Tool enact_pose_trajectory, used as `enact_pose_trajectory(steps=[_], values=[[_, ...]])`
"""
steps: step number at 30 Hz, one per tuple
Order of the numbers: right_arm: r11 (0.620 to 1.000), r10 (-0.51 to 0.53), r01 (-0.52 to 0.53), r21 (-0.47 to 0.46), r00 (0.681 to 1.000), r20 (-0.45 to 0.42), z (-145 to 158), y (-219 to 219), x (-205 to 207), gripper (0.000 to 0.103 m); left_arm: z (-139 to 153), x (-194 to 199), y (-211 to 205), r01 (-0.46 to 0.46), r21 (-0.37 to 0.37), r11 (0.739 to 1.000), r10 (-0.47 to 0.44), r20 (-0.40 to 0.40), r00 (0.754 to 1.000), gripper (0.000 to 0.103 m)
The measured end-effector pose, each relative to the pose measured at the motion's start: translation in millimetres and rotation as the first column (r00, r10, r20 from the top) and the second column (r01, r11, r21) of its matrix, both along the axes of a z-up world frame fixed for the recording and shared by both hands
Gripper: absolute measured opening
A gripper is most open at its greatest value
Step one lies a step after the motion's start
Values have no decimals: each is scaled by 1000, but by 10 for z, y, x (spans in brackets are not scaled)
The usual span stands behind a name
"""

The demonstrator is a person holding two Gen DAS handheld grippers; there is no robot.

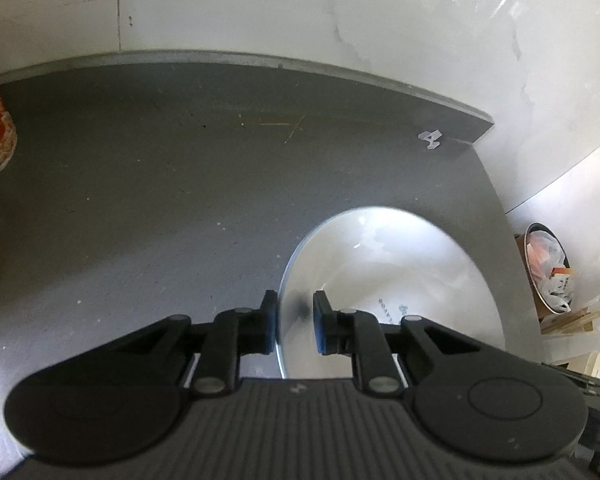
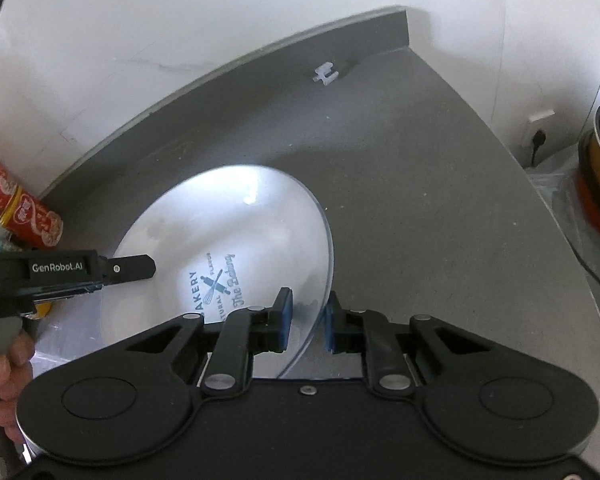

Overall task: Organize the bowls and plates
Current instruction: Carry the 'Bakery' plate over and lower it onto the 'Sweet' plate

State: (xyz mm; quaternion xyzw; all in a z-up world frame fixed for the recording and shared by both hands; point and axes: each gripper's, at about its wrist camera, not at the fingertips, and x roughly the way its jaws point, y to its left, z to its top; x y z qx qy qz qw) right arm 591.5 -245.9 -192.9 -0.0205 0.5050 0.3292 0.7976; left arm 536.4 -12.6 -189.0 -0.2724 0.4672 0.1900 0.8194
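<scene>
Presently: one white plate (image 2: 228, 240) on grey worktop (image 1: 140, 200), left tongs (image 1: 296, 322) and right tongs (image 2: 306, 320) both apart astride its rim, unlifted; stacking apparently all ahead.

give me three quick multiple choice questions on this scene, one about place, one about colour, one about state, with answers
1. Where does the plate rest?
A. on the grey counter
B. in a sink
C. on a wooden shelf

2. What colour are the pads of the right hand-held gripper?
A. red
B. blue
C. green

3. How does the left hand-held gripper stand at the plate's rim?
A. far from the plate
B. one finger on each side of the rim
C. shut on a bottle

Answers:
1. A, grey surface shows all round the plate.
2. B, blue faces line both fingers.
3. B, the rim passes between the fingers, with a gap left on one side.
</scene>
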Motion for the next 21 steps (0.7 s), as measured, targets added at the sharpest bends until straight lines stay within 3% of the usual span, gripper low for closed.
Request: enact_pose_trajectory(steps=[21], values=[[997,-1,-8,72,992,129,726,-324,-503,13,732,-722,-254,-20,5,1000,19,164,986,17]])
